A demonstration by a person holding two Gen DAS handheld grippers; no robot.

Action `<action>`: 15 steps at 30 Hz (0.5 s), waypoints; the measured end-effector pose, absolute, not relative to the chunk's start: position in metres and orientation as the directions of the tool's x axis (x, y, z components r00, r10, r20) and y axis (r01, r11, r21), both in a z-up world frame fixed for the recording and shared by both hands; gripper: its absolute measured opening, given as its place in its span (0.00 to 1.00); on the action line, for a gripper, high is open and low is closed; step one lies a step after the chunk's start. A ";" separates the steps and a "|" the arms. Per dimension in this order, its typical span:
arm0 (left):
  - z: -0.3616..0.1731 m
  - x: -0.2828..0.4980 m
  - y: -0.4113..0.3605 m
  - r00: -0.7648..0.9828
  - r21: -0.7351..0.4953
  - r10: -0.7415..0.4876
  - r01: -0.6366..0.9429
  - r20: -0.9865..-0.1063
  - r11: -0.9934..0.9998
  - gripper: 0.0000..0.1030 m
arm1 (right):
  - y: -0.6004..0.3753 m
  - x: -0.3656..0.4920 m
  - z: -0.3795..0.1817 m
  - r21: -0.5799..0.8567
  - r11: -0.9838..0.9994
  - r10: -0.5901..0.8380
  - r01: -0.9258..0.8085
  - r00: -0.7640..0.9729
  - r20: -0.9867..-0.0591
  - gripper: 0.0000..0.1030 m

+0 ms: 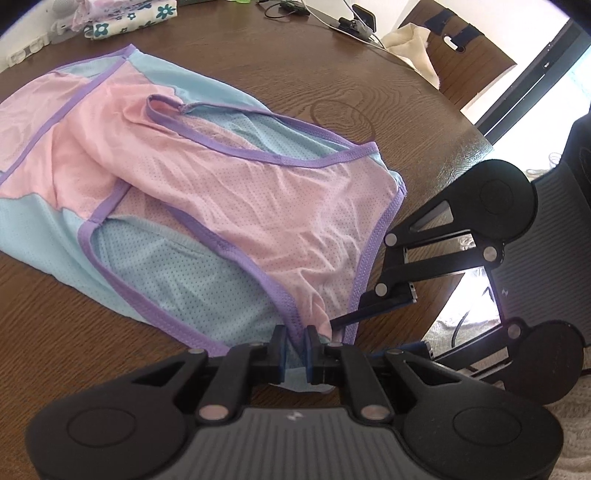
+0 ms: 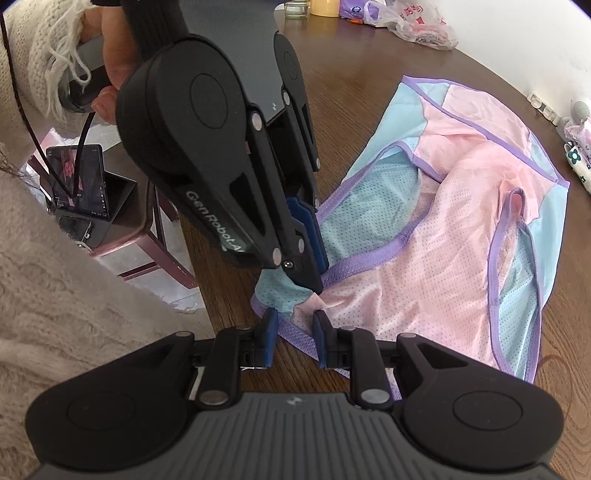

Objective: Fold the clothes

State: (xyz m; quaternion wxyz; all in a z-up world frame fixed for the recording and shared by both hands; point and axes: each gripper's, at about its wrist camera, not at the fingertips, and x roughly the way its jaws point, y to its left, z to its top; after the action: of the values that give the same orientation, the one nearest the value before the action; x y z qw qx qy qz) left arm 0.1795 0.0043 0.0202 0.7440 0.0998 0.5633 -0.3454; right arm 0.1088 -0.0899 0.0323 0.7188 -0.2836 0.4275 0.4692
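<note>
Left gripper (image 1: 295, 341) first: its blue pads are pinched tight on the purple-banded hem of the garment (image 1: 207, 192), a fold of thin mesh bunched between them. That garment is a pink and pale-blue piece of perforated mesh with ribbed purple trim, lying crumpled and half doubled over on the dark wood-grain table (image 1: 369, 85), its near hem close to the table's near edge. Just to the right, the right gripper (image 2: 293, 334) sits low over the same hem. Its jaws stand partly apart with the purple band and pink mesh running between them; I can't tell whether the pads press on the cloth. Over at the table's far edge lies a folded floral cloth (image 1: 129, 18), white with teal flowers. A hand (image 2: 110, 55) in a fuzzy cream knit sleeve (image 2: 44, 48) holds the left gripper's grip.
</note>
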 end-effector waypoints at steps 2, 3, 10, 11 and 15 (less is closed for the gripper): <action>0.021 0.177 0.003 0.156 -0.214 -0.395 0.636 -0.906 0.742 0.01 | -0.090 0.109 0.032 -0.008 0.397 0.433 -0.918 0.195 -0.880 0.21; 0.021 0.176 0.003 0.174 -0.191 -0.385 0.644 -0.906 0.741 0.00 | -0.091 0.109 0.032 -0.008 0.397 0.434 -0.918 0.195 -0.880 0.21; 0.036 0.171 0.002 0.293 -0.033 -0.329 0.700 -0.898 0.714 0.00 | -0.092 0.108 0.032 -0.011 0.391 0.436 -0.920 0.195 -0.878 0.21; 0.038 0.172 0.002 0.302 -0.018 -0.323 0.705 -0.897 0.709 0.00 | -0.092 0.108 0.032 -0.011 0.390 0.436 -0.921 0.195 -0.878 0.21; 0.037 0.168 -0.006 0.318 0.042 -0.301 0.747 -0.899 0.663 0.00 | -0.091 0.107 0.032 -0.013 0.391 0.436 -0.920 0.197 -0.878 0.21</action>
State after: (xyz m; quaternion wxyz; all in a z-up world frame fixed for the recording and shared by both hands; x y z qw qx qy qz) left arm 0.1678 -0.0061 0.0373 0.7774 0.2339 0.4769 -0.3370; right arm 0.1070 -0.0911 0.0321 0.7187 -0.2864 0.4228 0.4719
